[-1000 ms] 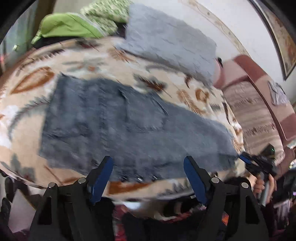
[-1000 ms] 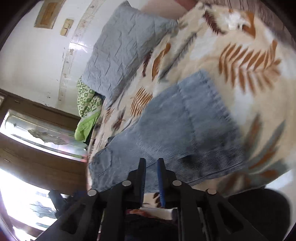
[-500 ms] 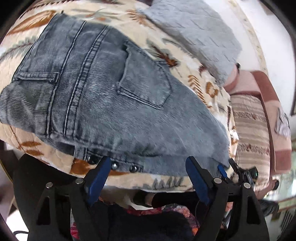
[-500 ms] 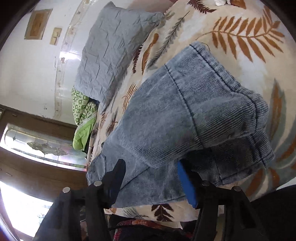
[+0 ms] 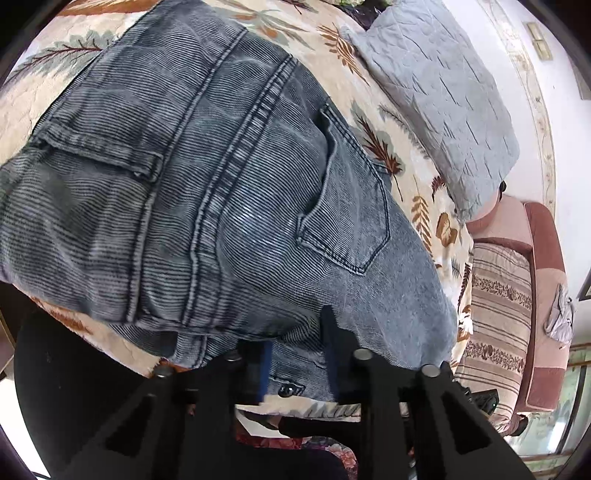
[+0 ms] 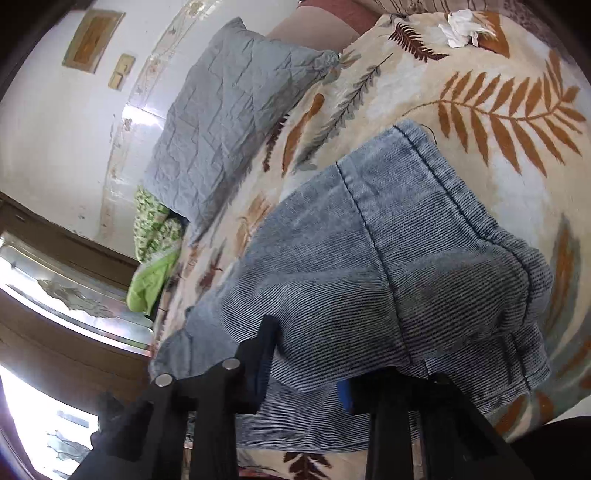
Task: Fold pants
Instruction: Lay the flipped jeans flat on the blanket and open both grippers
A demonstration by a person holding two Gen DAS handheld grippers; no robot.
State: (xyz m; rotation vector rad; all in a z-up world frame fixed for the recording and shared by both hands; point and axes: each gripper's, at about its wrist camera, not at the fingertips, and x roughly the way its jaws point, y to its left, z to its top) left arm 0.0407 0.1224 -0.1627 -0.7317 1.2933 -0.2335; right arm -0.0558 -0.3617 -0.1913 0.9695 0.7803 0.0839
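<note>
Pants (image 5: 207, 192) of grey-blue ribbed denim lie spread across our leaf-print bedspread (image 5: 421, 206), filling the centre and left of the left wrist view, back pocket (image 5: 347, 210) up and a metal rivet (image 5: 286, 389) showing at the bottom edge. At the bottom centre of that frame our left gripper (image 5: 297, 354) has just been closing, and its fingers now pinch a fold of the waist fabric drawn between them. In the right wrist view the hem end of the pants (image 6: 388, 266) is doubled over on itself across the centre and lower right, and our right gripper (image 6: 306, 369), at the bottom centre, has likewise just been closing, its jaws clamped on the cloth's near edge, which drapes over and between the fingers. A grey quilted pillow (image 6: 229, 118) rests on the bedspread (image 6: 498, 92) toward the upper left of that frame, well apart from the pants, with green patterned bedding (image 6: 155, 236) just below it at the left. White crumpled cloth (image 6: 460, 22) sits at the top right. A striped cushion (image 5: 498, 306) stands at the right edge of the left view.
</note>
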